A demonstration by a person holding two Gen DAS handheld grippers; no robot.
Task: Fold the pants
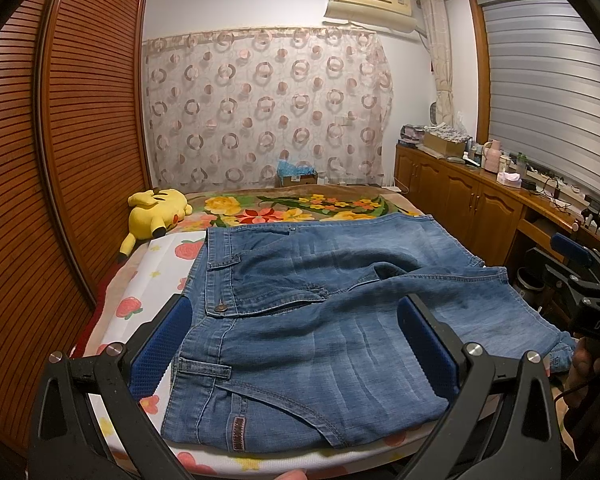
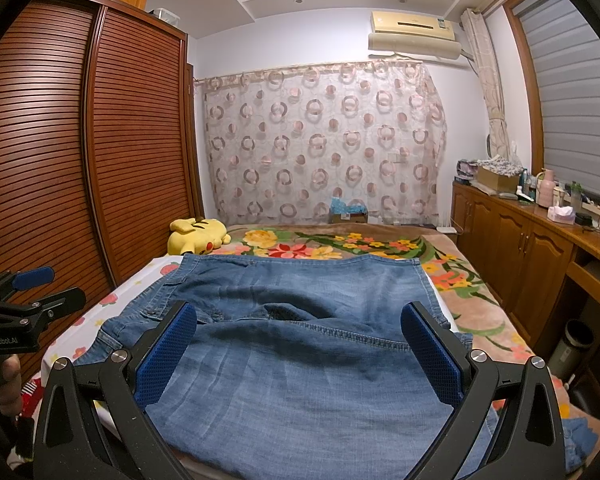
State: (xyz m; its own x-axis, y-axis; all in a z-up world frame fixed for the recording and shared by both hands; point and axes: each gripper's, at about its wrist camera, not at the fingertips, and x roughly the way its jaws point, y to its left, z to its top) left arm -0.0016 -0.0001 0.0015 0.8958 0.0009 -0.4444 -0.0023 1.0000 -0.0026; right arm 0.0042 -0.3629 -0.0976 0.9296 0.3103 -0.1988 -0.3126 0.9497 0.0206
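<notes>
We hold both grippers, left (image 1: 296, 344) and right (image 2: 300, 350), fingers apart above the jeans (image 1: 300, 320); the far cardboard box (image 1: 296, 178) seemingly holds blue wrapping.

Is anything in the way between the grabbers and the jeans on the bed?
Nothing visible is. The left gripper and the right gripper are both open, right over the jeans, with only denim between their fingers. The yellow plush toy lies far off, at the back of the bed by the wardrobe.
</notes>
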